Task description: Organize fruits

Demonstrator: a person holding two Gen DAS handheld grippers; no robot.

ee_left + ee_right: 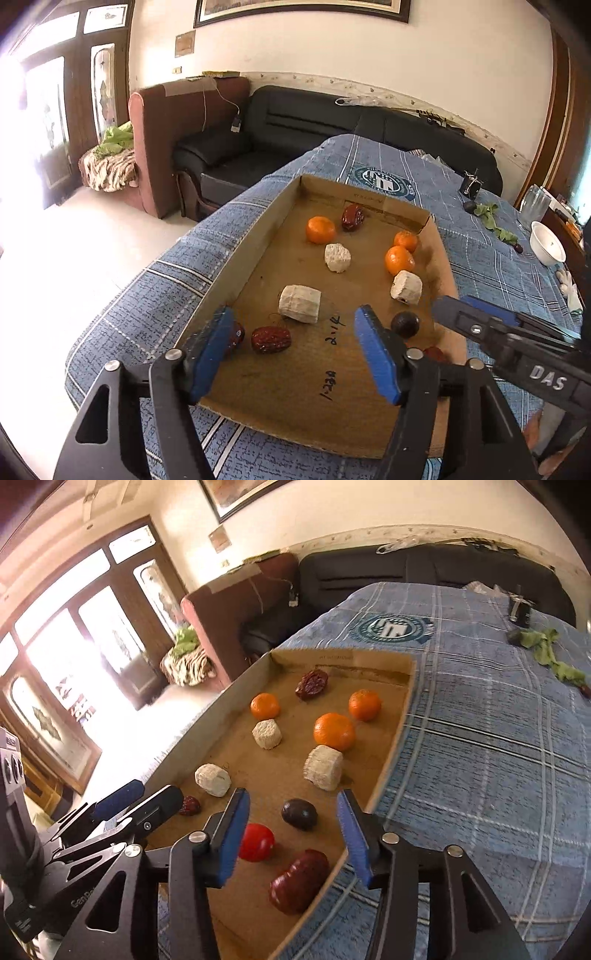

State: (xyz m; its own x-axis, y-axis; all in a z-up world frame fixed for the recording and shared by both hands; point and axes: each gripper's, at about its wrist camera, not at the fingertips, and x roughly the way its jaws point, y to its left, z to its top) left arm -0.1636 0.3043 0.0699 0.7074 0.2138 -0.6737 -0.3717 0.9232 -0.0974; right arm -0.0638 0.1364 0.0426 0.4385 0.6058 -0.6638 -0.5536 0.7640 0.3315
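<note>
A shallow cardboard tray [240, 254] [397, 731] lies on a blue plaid cloth. In it are three oranges [320, 229] [334, 731], three pale chunks [300, 304] [323, 767], dark red dates [270, 339] [300, 880], a dark round fruit [405, 324] [299, 813] and a red round fruit [256, 842]. My left gripper [295, 354] is open and empty over the tray's near left end. My right gripper [291, 838] is open and empty over the near right corner, above the dark fruit. It also shows in the left wrist view [476, 317].
A white bowl [547, 243], a glass jar [533, 203], green leaves [489, 218] [550, 653] and a small black object [470, 186] [519, 611] stand on the cloth at the far right. A black sofa [280, 125] and brown armchair [162, 122] are beyond the table.
</note>
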